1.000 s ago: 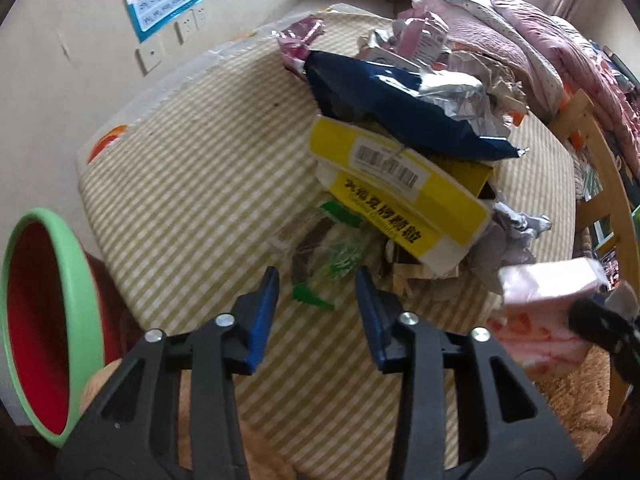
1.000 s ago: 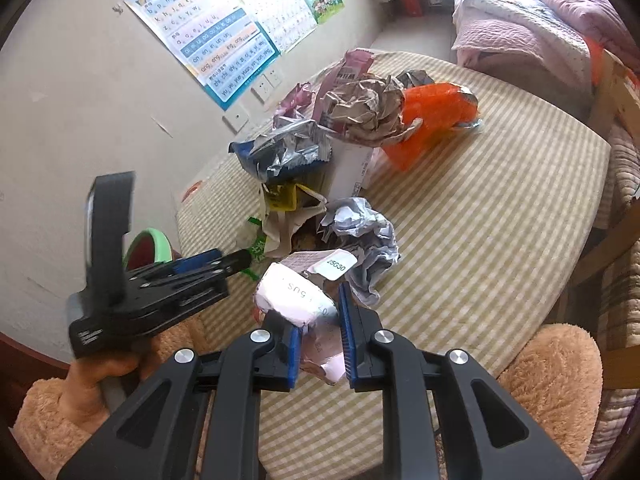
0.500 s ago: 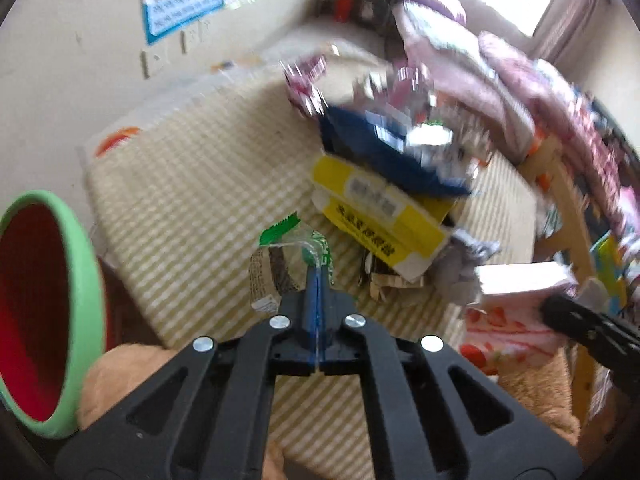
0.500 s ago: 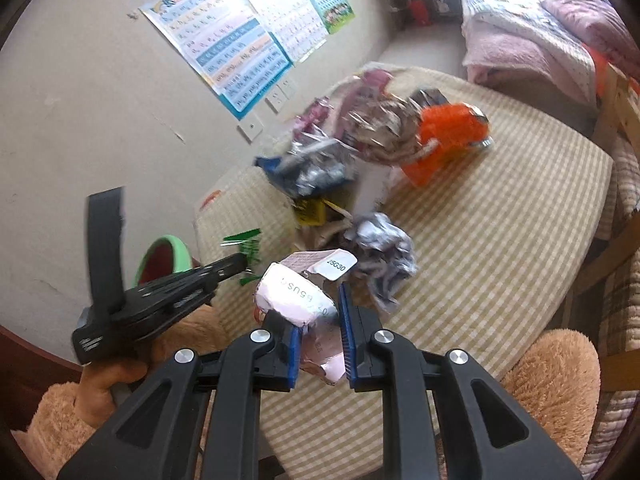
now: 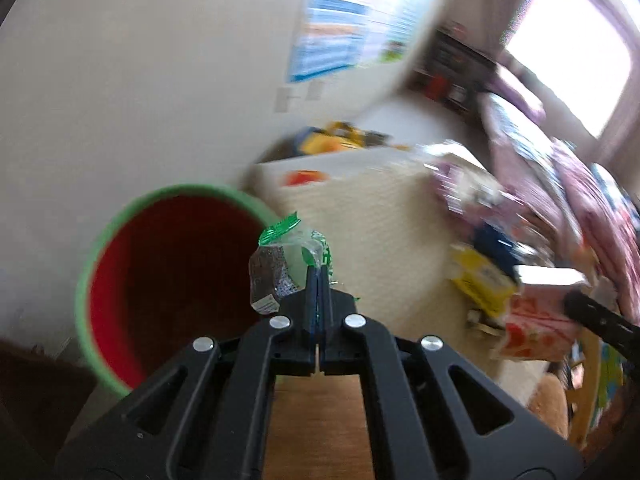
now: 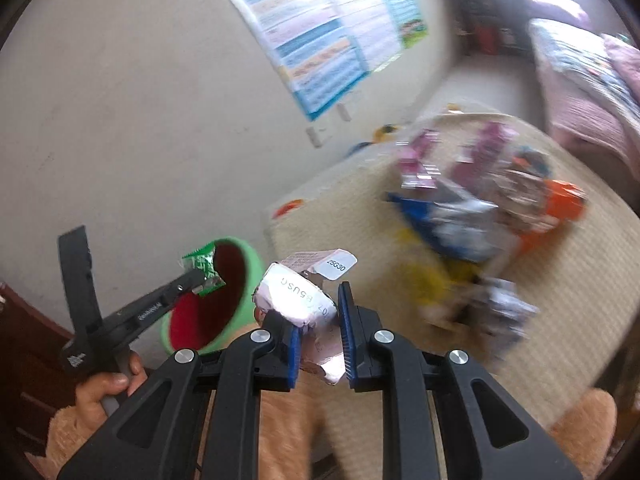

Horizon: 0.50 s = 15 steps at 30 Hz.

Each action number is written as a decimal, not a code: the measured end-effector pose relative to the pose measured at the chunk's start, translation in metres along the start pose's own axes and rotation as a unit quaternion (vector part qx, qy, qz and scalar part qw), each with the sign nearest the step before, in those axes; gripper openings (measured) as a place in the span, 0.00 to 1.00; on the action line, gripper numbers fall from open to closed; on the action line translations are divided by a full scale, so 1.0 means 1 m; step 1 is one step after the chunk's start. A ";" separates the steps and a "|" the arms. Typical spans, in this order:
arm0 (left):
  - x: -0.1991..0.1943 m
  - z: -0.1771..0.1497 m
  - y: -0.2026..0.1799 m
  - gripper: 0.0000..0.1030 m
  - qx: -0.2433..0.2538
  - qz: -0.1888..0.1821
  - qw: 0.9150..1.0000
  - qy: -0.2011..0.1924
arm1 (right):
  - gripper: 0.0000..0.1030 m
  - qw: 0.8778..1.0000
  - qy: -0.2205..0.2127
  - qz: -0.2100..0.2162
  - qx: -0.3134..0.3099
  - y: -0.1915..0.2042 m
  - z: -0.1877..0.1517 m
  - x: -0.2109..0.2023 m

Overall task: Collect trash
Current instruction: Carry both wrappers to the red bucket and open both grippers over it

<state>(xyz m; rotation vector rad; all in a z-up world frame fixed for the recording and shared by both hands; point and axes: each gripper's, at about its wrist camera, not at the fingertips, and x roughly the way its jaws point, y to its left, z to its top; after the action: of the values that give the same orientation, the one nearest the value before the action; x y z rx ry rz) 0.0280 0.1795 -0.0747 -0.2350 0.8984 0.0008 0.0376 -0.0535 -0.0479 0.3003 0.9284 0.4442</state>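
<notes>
Our left gripper (image 5: 319,280) has its blue-padded jaws pressed together on a clear wrapper with green print (image 5: 286,266), which sticks up and to the left of the fingertips. In the left wrist view the wrapper hangs in front of the open mouth of the bin (image 5: 100,264), a round container with a green rim and a red inside, standing beside the table's near left corner. From the right wrist view we see the same gripper from the side, its tip and the wrapper (image 6: 204,270) held at the bin's rim (image 6: 254,276), with our left hand (image 6: 106,390) wrapped around the handle below. Our right gripper (image 6: 319,322) is at a narrow spread, clamped on a crumpled pink and white package (image 6: 298,296) that carries a white label tab (image 6: 338,266) at its top; the package fills the gap between the two blue pads and sits just right of the bin in that view. Behind both tools we see the table (image 6: 560,280), covered in a pale checked cloth, with a blurred trash pile (image 6: 472,216) of blue, yellow, orange and silver wrappers lying on it, well apart from the bin. A poster (image 6: 320,36) hangs on the wall above, and a bed with pink bedding (image 6: 592,92) stands at the far right.
</notes>
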 end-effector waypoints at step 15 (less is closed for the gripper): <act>0.022 -0.016 0.107 0.49 -0.105 0.047 0.993 0.036 | 0.31 0.993 0.064 0.026 -0.099 0.118 0.023 0.136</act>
<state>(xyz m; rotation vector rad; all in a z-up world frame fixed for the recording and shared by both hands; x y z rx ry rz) 0.0186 0.2788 -0.1226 -0.3894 0.9808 0.1761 0.0989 0.1146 -0.0794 0.1160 0.9945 0.6042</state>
